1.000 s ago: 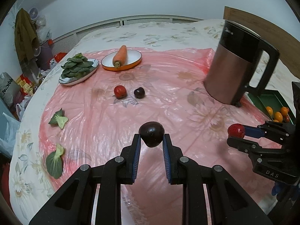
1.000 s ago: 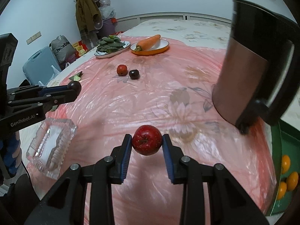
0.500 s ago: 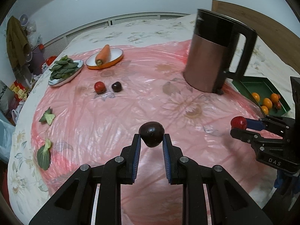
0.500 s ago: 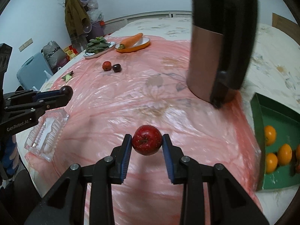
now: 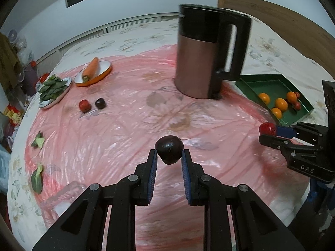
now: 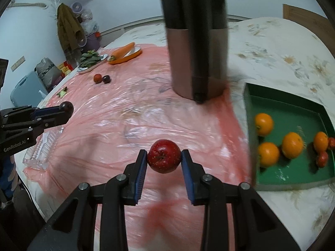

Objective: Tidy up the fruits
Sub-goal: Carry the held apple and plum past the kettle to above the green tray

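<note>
My left gripper is shut on a dark purple plum and holds it above the pink sheet. My right gripper is shut on a red apple, also above the sheet; it shows in the left wrist view at the right. A green tray at the right holds three oranges and small red fruits. Another red fruit and dark plum lie on the sheet at the far left.
A tall copper and black kettle stands left of the tray. An orange dish with a carrot and a plate of greens sit at the far left. Loose green leaves and a clear glass dish lie near the left edge.
Both grippers have swung to the right with their fruits held. The kettle and green tray have come closer and more into view.
</note>
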Tool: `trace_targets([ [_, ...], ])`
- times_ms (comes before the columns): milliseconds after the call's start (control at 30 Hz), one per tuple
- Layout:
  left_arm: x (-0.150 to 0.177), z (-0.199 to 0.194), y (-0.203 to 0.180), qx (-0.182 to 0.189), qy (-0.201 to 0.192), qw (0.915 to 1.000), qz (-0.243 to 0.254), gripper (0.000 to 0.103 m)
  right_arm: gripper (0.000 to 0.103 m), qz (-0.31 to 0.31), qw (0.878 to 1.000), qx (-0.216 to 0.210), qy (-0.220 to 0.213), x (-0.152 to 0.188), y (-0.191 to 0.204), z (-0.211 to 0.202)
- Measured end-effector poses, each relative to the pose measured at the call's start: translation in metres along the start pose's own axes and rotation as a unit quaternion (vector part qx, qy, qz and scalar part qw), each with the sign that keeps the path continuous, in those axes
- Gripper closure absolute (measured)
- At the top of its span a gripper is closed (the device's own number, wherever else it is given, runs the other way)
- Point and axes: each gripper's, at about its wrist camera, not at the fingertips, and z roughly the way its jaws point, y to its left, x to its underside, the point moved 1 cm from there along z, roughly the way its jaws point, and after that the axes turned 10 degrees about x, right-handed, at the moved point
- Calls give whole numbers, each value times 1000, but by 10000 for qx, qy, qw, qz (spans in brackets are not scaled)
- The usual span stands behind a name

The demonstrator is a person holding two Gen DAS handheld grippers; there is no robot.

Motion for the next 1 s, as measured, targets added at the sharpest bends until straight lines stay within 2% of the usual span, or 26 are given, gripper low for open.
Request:
trace_targets([
  [533, -17, 26, -81, 357, 138, 9979, 520, 83, 62, 598, 9969, 438, -262, 22, -84, -22],
  [1000, -43, 65, -147, 824, 192, 9929, 834, 83, 62, 1284, 9862, 938, -458, 43, -169, -35],
])
